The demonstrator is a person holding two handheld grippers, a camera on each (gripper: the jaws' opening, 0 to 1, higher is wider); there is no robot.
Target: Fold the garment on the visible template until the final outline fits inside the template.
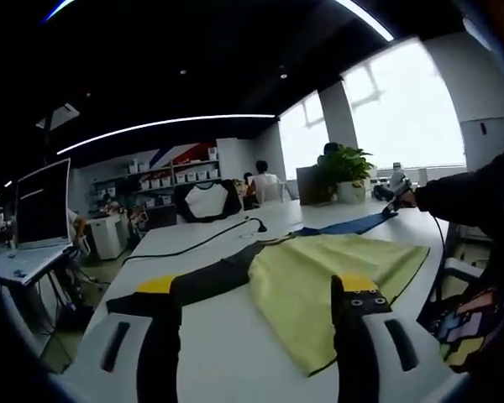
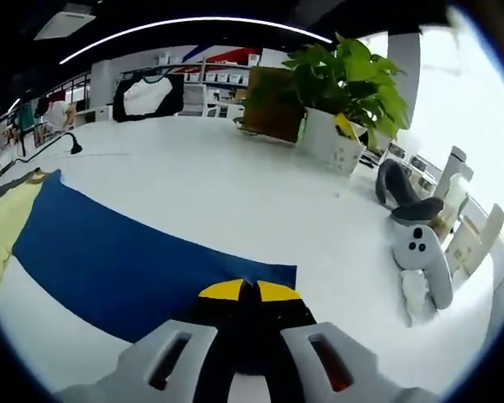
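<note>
Left hand-held gripper (image 1: 256, 298): jaws wide apart, holding nothing, hovering over the near edge of the white counter (image 1: 202, 353). Just beyond it lies the garment (image 1: 319, 273), yellow-green with black sleeves, spread flat. Right hand-held gripper (image 2: 249, 292): jaws closed together at the near edge of the blue template (image 2: 126, 260); can't tell if they pinch it. Potted plant (image 2: 340, 92) far right.

Yellow-green garment with black sleeves (image 1: 319, 281): 1
Blue flat template sheet (image 2: 126, 269): 1
Potted green plants (image 2: 344, 92): 1
White handheld controllers (image 2: 424, 252): 1
</note>
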